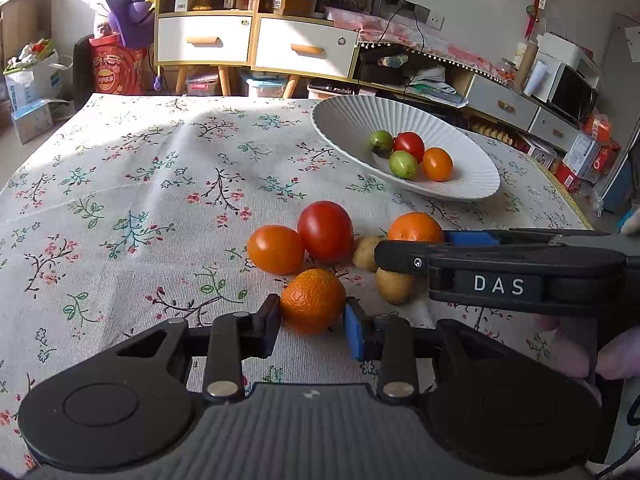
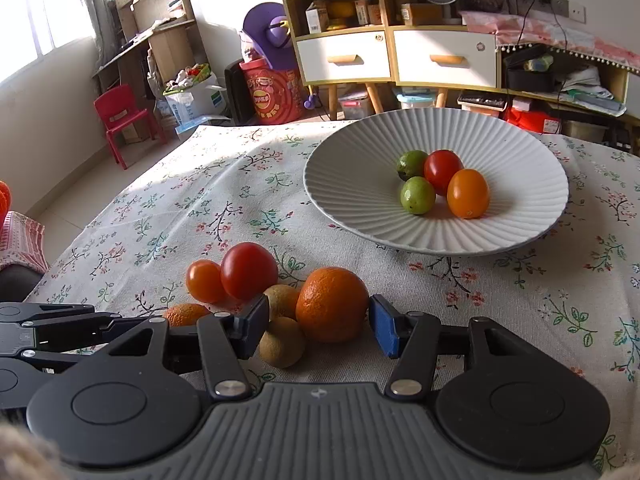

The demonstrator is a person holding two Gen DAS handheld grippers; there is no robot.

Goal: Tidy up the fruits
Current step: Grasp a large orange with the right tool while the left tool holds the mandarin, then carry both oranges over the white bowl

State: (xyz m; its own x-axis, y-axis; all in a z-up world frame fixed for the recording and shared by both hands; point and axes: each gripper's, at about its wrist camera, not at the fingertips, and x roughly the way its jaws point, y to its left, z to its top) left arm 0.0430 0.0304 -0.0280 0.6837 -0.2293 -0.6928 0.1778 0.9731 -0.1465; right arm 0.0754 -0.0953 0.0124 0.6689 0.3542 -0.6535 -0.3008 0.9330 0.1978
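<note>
My left tongs (image 1: pixel 312 322) are clenched on a small orange (image 1: pixel 313 300), one pad on each side of it, and it sits on the tablecloth (image 1: pixel 120 200). My right tongs (image 2: pixel 316 326) straddle the bigger orange (image 2: pixel 332 304); the blue pad on the right looks to be just at its skin, but a gap shows on the other side, so I judge them not gripping it yet.

Two small brown fruits (image 2: pixel 282 340) lie against that bigger orange on the side of my dark pad. If I close as I am, I reckon that pad could catch one of them and pinch it in, or push it rolling across the cloth.

A red tomato (image 2: pixel 249 270) and an orange tomato (image 2: pixel 205 281) sit just behind; a nudge could scatter them.

My two tools are nearly touching, so lifting both together risks a knock.

The white plate (image 2: pixel 360 208), already holding four fruits, is well apart, and a loose grip could drop an orange on the way.
</note>
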